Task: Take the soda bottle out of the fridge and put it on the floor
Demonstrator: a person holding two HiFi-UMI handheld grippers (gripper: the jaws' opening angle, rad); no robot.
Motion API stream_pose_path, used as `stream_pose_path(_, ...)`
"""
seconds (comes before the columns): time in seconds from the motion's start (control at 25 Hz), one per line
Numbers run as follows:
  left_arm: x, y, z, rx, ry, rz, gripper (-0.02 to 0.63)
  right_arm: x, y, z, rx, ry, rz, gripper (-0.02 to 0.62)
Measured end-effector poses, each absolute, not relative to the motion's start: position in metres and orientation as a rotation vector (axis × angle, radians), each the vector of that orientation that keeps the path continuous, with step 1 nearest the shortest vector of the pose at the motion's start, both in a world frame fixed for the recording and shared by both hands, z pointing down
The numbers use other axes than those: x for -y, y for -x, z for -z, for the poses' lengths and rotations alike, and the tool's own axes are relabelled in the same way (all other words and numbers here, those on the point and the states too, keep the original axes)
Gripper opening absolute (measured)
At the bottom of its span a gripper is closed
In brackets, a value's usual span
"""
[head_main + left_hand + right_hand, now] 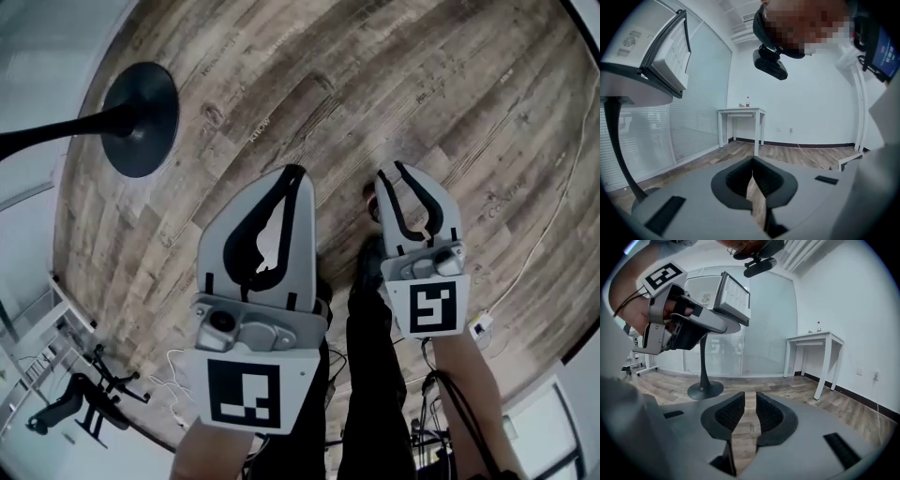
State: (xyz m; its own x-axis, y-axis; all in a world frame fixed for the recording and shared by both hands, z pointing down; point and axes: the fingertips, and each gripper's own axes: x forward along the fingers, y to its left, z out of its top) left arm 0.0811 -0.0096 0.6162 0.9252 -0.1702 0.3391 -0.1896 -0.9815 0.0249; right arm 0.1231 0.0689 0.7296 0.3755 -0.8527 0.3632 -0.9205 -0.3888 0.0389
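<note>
Hovering right gripper (392,174) (open floor (394,84) all round)

A white table (813,339) stands on the wood plank floor (375,94) against a white wall. In the right gripper view a glass wall with blinds (764,333) runs to the left of the table. Further left of the table, a black stand with a round base (705,390) carries a white panel (733,298). In the left gripper view a white cable (811,156) trails over the floor to the right of the table.
</note>
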Motion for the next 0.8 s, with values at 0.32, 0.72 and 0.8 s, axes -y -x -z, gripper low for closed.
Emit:
stream_pose_path(0.32, 0.024, -0.106, -0.505, 0.325, -3.097, -0.380, 0.017, -0.052, -0.167, -0.600, 1.552, -2.464, -0.225, 0.052)
stream_pose_path(0.72, 0.034, -0.106, -0.356, 0.401, -3.114, -0.249, 0.017, -0.046, -0.185, -0.424, 1.516, -2.498, -0.040, 0.018)
stream_pose_path(0.8, 0.033, -0.106, -0.318, 0.399, -3.144, -0.186, 0.017, -0.048, -0.187, -0.382, 1.499, -2.508, 0.000, 0.014)
